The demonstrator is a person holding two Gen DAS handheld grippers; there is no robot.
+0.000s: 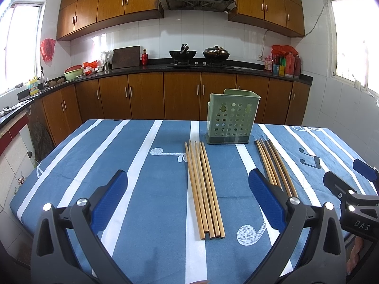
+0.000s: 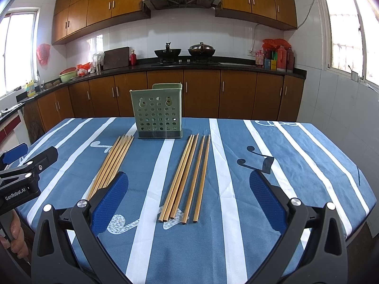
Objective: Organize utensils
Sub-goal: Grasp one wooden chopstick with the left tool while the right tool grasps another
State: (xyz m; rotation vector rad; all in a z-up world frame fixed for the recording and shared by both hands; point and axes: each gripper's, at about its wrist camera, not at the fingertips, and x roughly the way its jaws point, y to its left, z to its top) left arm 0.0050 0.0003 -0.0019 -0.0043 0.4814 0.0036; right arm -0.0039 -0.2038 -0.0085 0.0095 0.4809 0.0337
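Both tongs are hanging wide open, gripping nothing: left gripper [image 1: 188, 196] over the left chopsticks [image 1: 205, 189], right gripper [image 2: 189, 197] over the right chopsticks [image 2: 187, 177]. The green holder [image 2: 157, 112] is standing at 12 o'clock on the striped tablecloth [image 2: 296, 165].

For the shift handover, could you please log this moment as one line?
left gripper: open, empty | right gripper: open, empty | chopsticks: two groups flat on tablecloth | green holder: upright

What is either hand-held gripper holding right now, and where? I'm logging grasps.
Nothing. The left hand-held gripper and right hand-held gripper are both open above the chopsticks.
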